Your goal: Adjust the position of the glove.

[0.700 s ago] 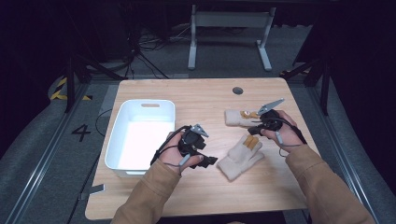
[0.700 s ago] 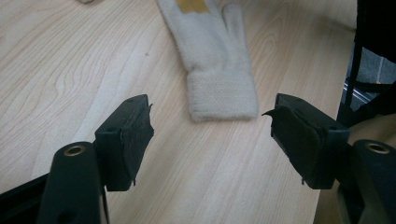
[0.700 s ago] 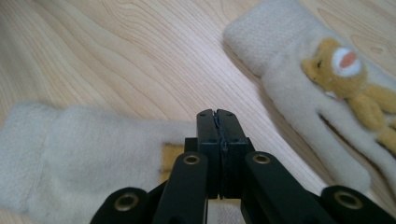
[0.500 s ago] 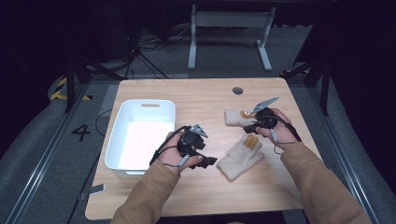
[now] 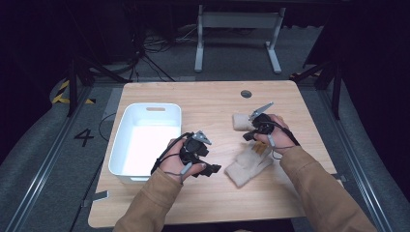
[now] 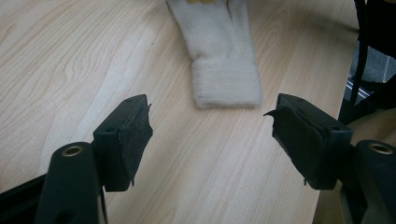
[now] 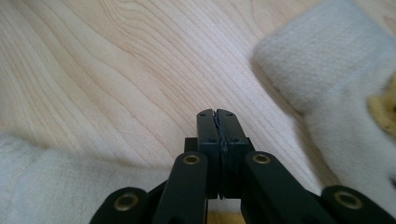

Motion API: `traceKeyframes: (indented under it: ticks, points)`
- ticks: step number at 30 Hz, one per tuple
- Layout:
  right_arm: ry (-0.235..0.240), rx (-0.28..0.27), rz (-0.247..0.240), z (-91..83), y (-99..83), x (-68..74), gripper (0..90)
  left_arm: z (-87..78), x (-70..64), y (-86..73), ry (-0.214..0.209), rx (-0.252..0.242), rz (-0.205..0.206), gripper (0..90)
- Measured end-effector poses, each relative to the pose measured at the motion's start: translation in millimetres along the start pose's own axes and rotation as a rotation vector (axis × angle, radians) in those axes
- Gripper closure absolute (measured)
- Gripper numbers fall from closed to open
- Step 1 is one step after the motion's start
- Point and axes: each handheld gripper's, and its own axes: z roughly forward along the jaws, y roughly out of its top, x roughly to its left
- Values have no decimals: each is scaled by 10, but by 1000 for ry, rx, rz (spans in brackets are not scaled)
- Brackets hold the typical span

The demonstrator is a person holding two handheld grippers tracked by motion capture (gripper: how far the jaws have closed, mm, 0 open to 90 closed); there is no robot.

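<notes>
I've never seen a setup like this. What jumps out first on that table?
Two cream knitted gloves catch the eye on the wooden table: the near glove lies flat before the right forearm, the far glove by the right tongs, whose jaws are pressed together with nothing between them. The left tongs gape wide toward the near glove's cuff, and a white bin sits at the table's left.

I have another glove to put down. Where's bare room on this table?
Free: the far edge of the table behind the white bin, and the near strip before both gloves. Crowded: between the left gripper and right gripper.
</notes>
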Motion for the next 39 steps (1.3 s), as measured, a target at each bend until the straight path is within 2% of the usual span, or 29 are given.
traceKeyframes:
  ticks: [8, 22, 27, 31, 39]
  points:
    - [-10, 38, 7, 58, -52, -24, 900, 17, -3, 5, -3, 5, 3, 284]
    - [-20, 51, 56, -121, -339, -69, 900, 139, 7, 126, -29, 17, 29, 284]
    - [-21, 54, 71, -224, -523, -24, 900, 190, -2, 189, -39, 23, 40, 284]
    - [-24, 62, 80, -282, -607, 25, 900, 232, -23, 232, -49, 24, 57, 284]
    - [-20, 65, 93, -394, -776, 104, 900, 271, -13, 289, -57, 25, 65, 284]
